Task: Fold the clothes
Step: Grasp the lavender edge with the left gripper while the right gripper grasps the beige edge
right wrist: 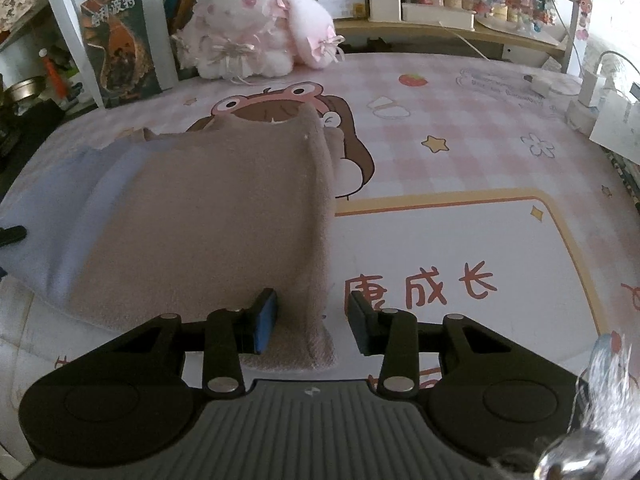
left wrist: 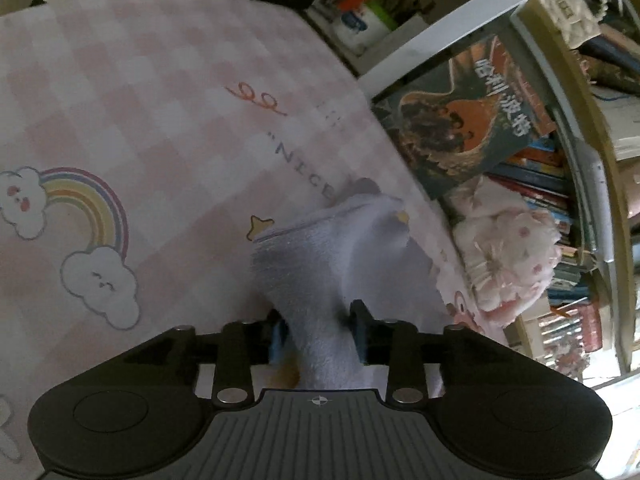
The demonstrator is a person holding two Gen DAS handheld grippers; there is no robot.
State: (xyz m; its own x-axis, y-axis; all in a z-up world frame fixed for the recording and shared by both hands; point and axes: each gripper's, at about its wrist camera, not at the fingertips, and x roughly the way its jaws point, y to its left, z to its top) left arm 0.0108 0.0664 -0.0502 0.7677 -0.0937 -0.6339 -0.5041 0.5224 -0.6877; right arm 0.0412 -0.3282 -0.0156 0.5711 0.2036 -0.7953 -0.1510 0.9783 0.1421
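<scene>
While left tongs (left wrist: 318, 334) clamp lavender cloth (left wrist: 340, 248), hiding its end, right tongs (right wrist: 312, 322) gape.

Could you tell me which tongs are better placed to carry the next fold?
Probably left: the left tongs are shut on the garment, while the right tongs are open at its corner.

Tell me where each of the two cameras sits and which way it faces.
Left wrist: rides the left gripper, looking along its fingers, shut on the pale cloth, across the pink mat toward a bookshelf.
Right wrist: rides the right gripper, fingers open astride the beige cloth's edge, facing the plush toy.
Shared: mat, plush toy, dragon-cover book.
</scene>
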